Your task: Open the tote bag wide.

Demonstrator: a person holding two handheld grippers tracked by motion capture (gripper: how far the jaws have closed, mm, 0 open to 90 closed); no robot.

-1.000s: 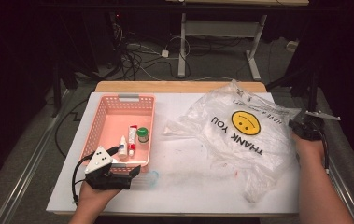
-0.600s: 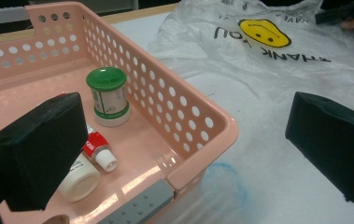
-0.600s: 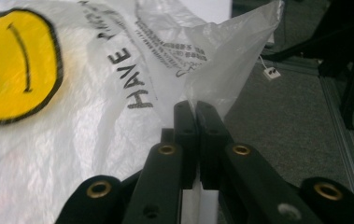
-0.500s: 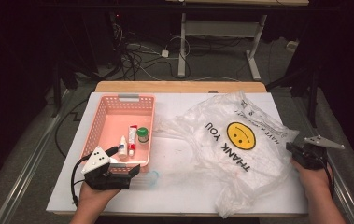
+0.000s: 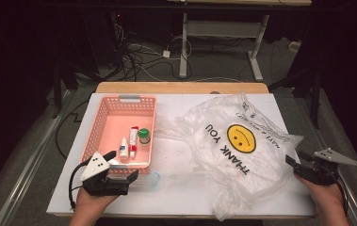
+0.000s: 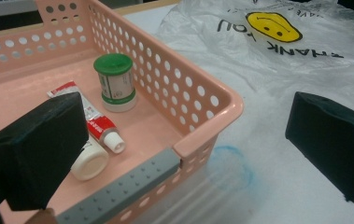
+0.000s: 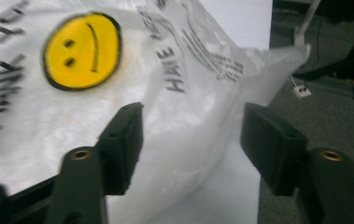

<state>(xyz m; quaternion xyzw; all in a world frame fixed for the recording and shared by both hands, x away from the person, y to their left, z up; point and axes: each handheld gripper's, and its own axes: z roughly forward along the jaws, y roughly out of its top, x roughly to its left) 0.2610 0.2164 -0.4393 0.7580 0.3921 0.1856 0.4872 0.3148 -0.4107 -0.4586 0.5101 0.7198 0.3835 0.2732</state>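
right gripper jaws just opened, letting go the plastic bag to lie flat; left gripper unclenched, waiting at pink basket

High view: fixed above the person's edge of the white rectangular table, facing forward and down; takes in the whole tabletop and the dark floor with cables behind it. Far from the work.

Left gripper view: rides low and close at the near corner of the pink perforated plastic basket, looking along two black jaws, across the basket toward the translucent white plastic bag with a yellow smiley face.

Right gripper view: close, at the table's right edge, looking over the same bag, with floor at its right.

Shared: the bag appears in all three views; the basket in the high and left gripper views.
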